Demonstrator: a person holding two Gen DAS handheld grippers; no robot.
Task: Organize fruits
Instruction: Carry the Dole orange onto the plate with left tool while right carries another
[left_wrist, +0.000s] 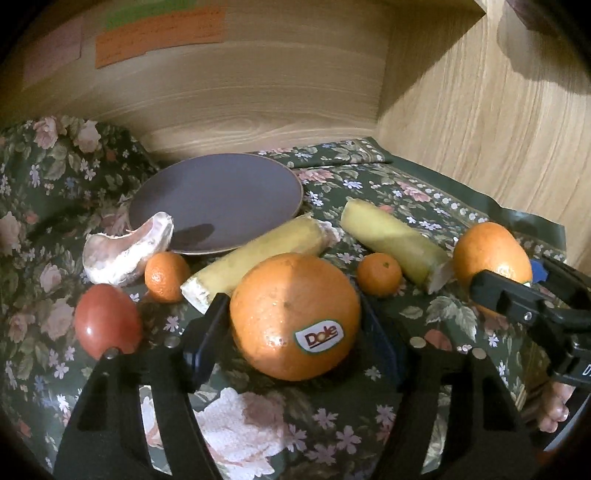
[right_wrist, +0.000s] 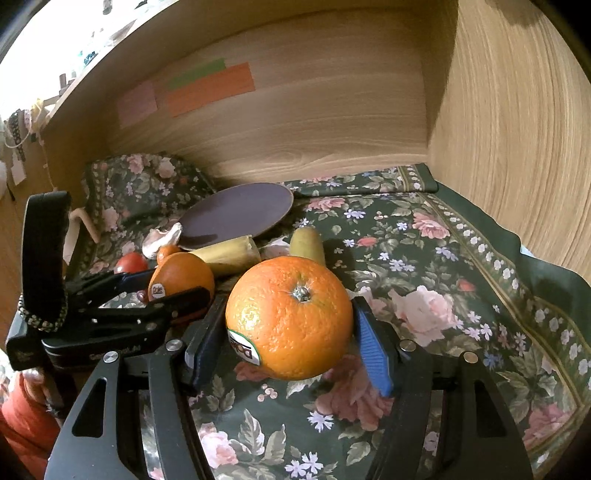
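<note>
Two oranges, one per gripper. Left gripper (left_wrist: 291, 325) clamps a stickered orange (left_wrist: 294, 315). Right gripper (right_wrist: 286, 332) clamps the other orange (right_wrist: 289, 317) above the floral cloth (right_wrist: 443, 277).

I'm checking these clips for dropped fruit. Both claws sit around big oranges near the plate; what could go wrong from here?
1. The right claw holds the large stickered navel orange off the floral cloth by its rounded sides alone; it could slip out.
2. The left claw straddles the other large Dole-stickered orange, whose far side is close to the cut yellow banana piece; lifting may nudge it.
3. The flat purple-brown plate is shallow, so round fruit may roll off.
</note>
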